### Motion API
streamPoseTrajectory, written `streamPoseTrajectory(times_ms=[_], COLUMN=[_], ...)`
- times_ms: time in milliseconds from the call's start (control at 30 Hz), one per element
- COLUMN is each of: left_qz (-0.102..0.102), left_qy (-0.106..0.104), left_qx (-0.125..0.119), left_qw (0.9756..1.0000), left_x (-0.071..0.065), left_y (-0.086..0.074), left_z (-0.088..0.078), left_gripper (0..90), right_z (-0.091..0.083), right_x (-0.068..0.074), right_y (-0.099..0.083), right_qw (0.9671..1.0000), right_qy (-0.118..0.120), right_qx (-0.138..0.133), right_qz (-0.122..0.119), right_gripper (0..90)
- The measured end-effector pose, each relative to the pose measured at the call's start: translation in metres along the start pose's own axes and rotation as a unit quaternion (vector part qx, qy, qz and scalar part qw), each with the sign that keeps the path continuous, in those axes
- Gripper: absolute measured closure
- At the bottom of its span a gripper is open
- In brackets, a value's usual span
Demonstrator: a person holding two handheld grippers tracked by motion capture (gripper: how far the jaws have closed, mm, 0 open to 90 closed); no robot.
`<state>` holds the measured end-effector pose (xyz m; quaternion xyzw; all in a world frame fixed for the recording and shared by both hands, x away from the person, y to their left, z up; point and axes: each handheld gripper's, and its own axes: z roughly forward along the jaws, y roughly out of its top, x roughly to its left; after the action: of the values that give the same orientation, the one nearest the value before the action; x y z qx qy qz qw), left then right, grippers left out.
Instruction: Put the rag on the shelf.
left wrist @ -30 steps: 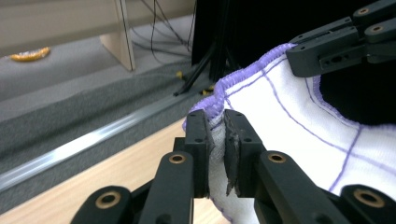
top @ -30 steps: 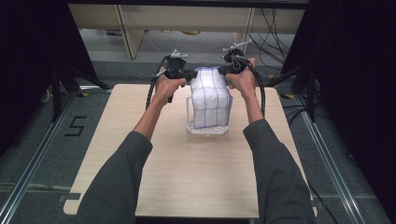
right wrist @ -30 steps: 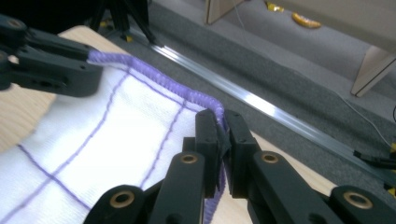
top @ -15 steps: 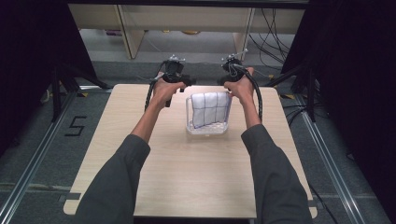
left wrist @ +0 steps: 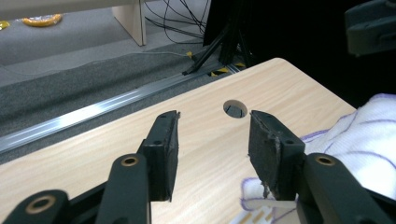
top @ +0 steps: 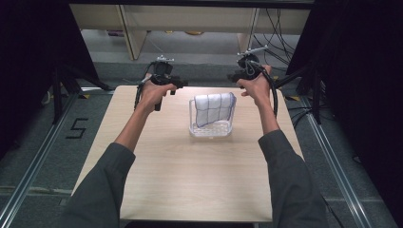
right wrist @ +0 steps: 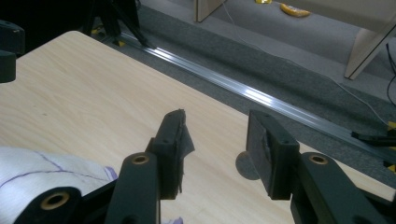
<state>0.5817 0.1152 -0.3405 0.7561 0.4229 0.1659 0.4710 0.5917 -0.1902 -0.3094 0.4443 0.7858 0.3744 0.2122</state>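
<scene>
High view: left gripper (top: 183, 84) hangs at ten o'clock of the basket (top: 210, 129), jaws apart, empty. Cloth (top: 215, 109) sits heaped in the basket at table (top: 190, 180) centre. Right gripper (top: 234, 76) at two o'clock, also agape. Loosely stuffed cloth might flop out.

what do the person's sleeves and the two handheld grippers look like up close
Both sleeves are dark grey, reaching to the forearms. The left gripper and right gripper are black, each with two flat rectangular pads on jointed links with brass-coloured pivot pins. A black cable loops from the right gripper.
</scene>
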Motion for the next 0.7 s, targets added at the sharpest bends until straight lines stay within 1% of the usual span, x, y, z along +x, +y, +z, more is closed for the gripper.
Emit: streamPoseTrajectory(times_ms=[33, 67, 100, 133, 167, 200, 233, 267, 300, 333, 367, 400, 433, 467, 500, 533, 567, 600, 633, 667, 700], left_qz=[-0.002, 0.002, 0.004, 0.011, 0.014, 0.012, 0.012, 0.011, 0.013, 0.016, 0.018, 0.017, 0.018, 0.016, 0.022, 0.024, 0.024, 0.022, 0.025, 0.024, 0.023], left_qy=[0.004, 0.005, 0.006, 0.007, 0.007, 0.004, 0.004, 0.003, 0.0, 0.001, 0.002, -0.002, -0.006, -0.007, -0.01, -0.008, -0.011, -0.012, -0.009, -0.005, -0.007], left_qx=[0.004, 0.007, 0.011, 0.014, 0.011, 0.008, 0.008, 0.006, 0.012, 0.015, 0.014, 0.012, 0.011, 0.008, 0.012, 0.012, 0.012, 0.008, 0.005, 0.0, 0.0], left_qw=[1.0, 1.0, 0.9999, 0.9998, 0.9998, 0.9999, 0.9999, 0.9999, 0.9998, 0.9997, 0.9997, 0.9998, 0.9998, 0.9998, 0.9996, 0.9996, 0.9996, 0.9996, 0.9996, 0.9997, 0.9997], left_x=[-0.001, -0.001, -0.002, -0.001, -0.002, -0.001, -0.001, -0.001, -0.001, -0.002, -0.004, -0.005, -0.006, -0.008, -0.008, -0.01, -0.011, -0.011, -0.012, -0.012, -0.011], left_y=[-0.002, -0.004, -0.006, -0.007, -0.009, -0.012, -0.012, -0.013, -0.016, -0.018, -0.019, -0.021, -0.023, -0.024, -0.025, -0.027, -0.028, -0.03, -0.032, -0.033, -0.035], left_z=[-0.002, -0.004, -0.007, -0.01, -0.012, -0.016, -0.016, -0.017, -0.018, -0.019, -0.019, -0.021, -0.022, -0.023, -0.024, -0.025, -0.026, -0.027, -0.028, -0.03, -0.031], left_gripper=[51.5, 50.7, 50.2, 49.5, 49.3, 49.3, 49.2, 49.2, 49.0, 47.8, 47.2, 46.7, 46.5, 46.4, 46.4, 45.8, 45.3, 45.1, 44.8, 44.6, 44.4], right_z=[-0.002, -0.004, -0.007, -0.01, -0.012, -0.015, -0.015, -0.017, -0.018, -0.022, -0.024, -0.023, -0.025, -0.028, -0.029, -0.031, -0.031, -0.033, -0.033, -0.034, -0.036], right_x=[-0.001, -0.001, -0.002, -0.001, -0.002, -0.003, -0.003, -0.004, -0.007, -0.009, -0.01, -0.014, -0.015, -0.015, -0.017, -0.018, -0.02, -0.02, -0.021, -0.02, -0.021], right_y=[-0.002, -0.004, -0.006, -0.008, -0.011, -0.013, -0.013, -0.019, -0.021, -0.025, -0.027, -0.031, -0.033, -0.035, -0.037, -0.04, -0.043, -0.044, -0.047, -0.049, -0.051], right_qw=[1.0, 1.0, 1.0, 1.0, 0.9999, 0.9999, 0.9999, 0.9998, 0.9998, 0.9999, 0.9998, 0.9996, 0.9996, 0.9995, 0.9992, 0.9991, 0.999, 0.9991, 0.9986, 0.998, 0.9975], right_qy=[0.0, 0.002, 0.001, 0.003, 0.007, 0.009, 0.009, 0.012, 0.014, 0.011, 0.014, 0.016, 0.021, 0.022, 0.025, 0.027, 0.026, 0.026, 0.033, 0.042, 0.05], right_qx=[-0.002, -0.007, -0.005, -0.004, -0.009, -0.008, -0.008, -0.013, -0.01, -0.008, -0.005, -0.023, -0.021, -0.02, -0.028, -0.032, -0.037, -0.03, -0.04, -0.041, -0.043], right_qz=[-0.004, -0.005, -0.007, -0.007, -0.008, -0.008, -0.008, -0.002, -0.011, -0.003, 0.01, -0.004, 0.001, 0.012, 0.008, 0.01, 0.002, 0.011, 0.011, 0.022, 0.026], right_gripper=[57.1, 57.0, 56.7, 56.2, 56.1, 56.0, 56.0, 55.2, 54.9, 54.7, 54.7, 54.2, 53.6, 53.5, 53.3, 52.9, 52.1, 51.5, 51.1, 51.1, 51.1])
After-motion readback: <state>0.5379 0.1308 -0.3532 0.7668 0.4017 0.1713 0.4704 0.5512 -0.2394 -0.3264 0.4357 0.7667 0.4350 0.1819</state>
